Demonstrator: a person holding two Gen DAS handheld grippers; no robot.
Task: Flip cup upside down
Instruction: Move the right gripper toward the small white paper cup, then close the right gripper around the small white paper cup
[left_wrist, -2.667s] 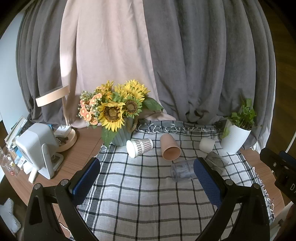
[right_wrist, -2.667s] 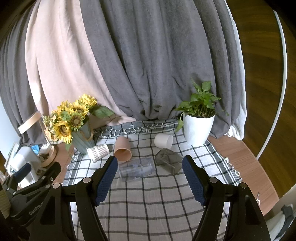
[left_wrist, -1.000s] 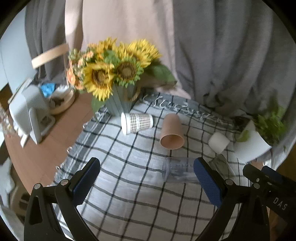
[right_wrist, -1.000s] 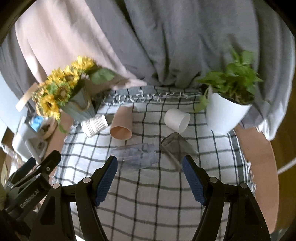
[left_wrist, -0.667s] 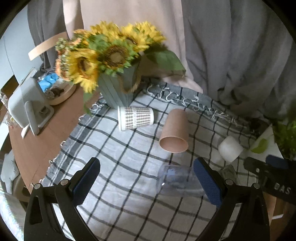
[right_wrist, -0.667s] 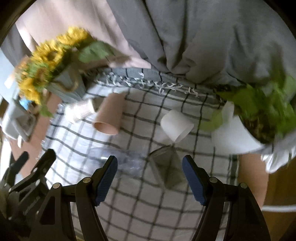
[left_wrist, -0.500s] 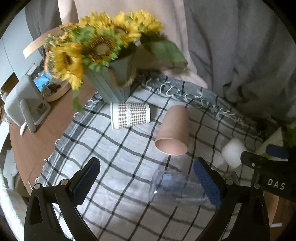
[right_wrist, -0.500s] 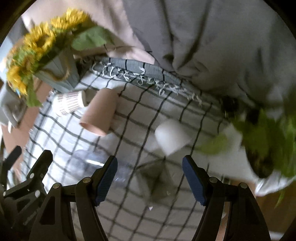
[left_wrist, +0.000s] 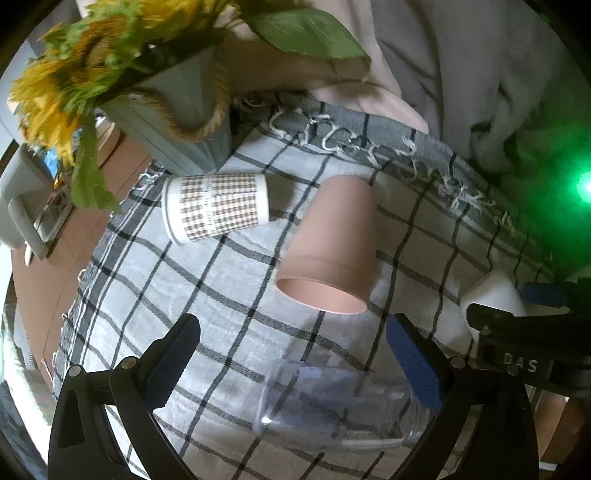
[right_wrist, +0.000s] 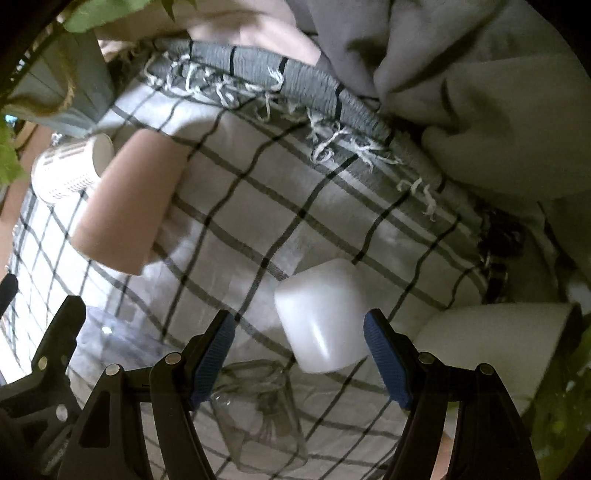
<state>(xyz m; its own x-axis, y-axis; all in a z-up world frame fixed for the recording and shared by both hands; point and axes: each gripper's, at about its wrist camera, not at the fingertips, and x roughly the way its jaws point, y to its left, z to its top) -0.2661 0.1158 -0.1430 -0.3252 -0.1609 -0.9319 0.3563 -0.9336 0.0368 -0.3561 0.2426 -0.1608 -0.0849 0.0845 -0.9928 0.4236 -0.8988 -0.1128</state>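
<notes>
Several cups lie on their sides on a checked cloth (left_wrist: 221, 280). A pink cup (left_wrist: 332, 254) lies with its mouth toward me, just ahead of my open left gripper (left_wrist: 295, 354). A houndstooth paper cup (left_wrist: 216, 212) lies further left. A clear plastic cup (left_wrist: 332, 402) lies between the left fingers, low in view. A white cup (right_wrist: 321, 314) lies between the fingers of my open right gripper (right_wrist: 299, 354), untouched. A clear angular glass (right_wrist: 258, 413) lies below it. The pink cup (right_wrist: 125, 206) and the paper cup (right_wrist: 70, 170) also show in the right wrist view.
A grey vase of sunflowers (left_wrist: 173, 110) stands at the cloth's back left. A white plant pot (right_wrist: 498, 347) stands close to the right of the white cup. Grey and pink curtains (right_wrist: 461, 92) hang behind. A white device (left_wrist: 22, 206) sits on the wooden table at left.
Both grippers have moved forward and down toward the cups. The right gripper has come around the white cup; the left has closed in on the pink and clear cups. Both stay open.
</notes>
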